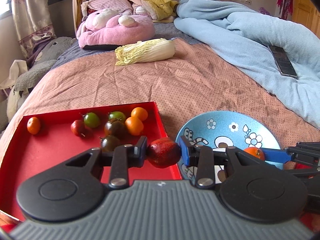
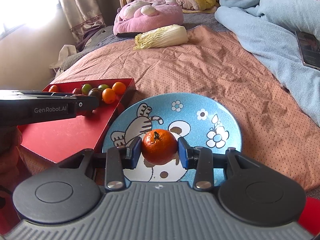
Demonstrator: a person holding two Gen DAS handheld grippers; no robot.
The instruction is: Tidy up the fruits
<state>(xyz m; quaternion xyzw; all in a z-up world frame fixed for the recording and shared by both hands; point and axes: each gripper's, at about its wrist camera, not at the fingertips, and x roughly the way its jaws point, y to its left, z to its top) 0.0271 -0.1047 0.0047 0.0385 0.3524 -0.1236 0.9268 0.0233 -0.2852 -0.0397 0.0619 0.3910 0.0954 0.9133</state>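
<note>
A red tray (image 1: 50, 150) on the bed holds several small fruits: oranges (image 1: 134, 125), green and dark tomatoes (image 1: 91, 120) and a red fruit (image 1: 78, 127). My left gripper (image 1: 163, 152) is shut on a red apple-like fruit (image 1: 163, 155) over the tray's right edge. A blue cartoon plate (image 2: 200, 108) lies right of the tray (image 2: 66, 132). My right gripper (image 2: 159, 149) is shut on a mandarin (image 2: 159, 146) just above the plate's middle. The left gripper's body (image 2: 50, 108) shows over the tray in the right wrist view.
A napa cabbage (image 1: 146, 51) lies farther up the pink dotted bedspread. A pink plush toy (image 1: 112, 30) sits behind it. A blue blanket (image 1: 250, 32) with a phone (image 1: 282, 60) on it fills the right side.
</note>
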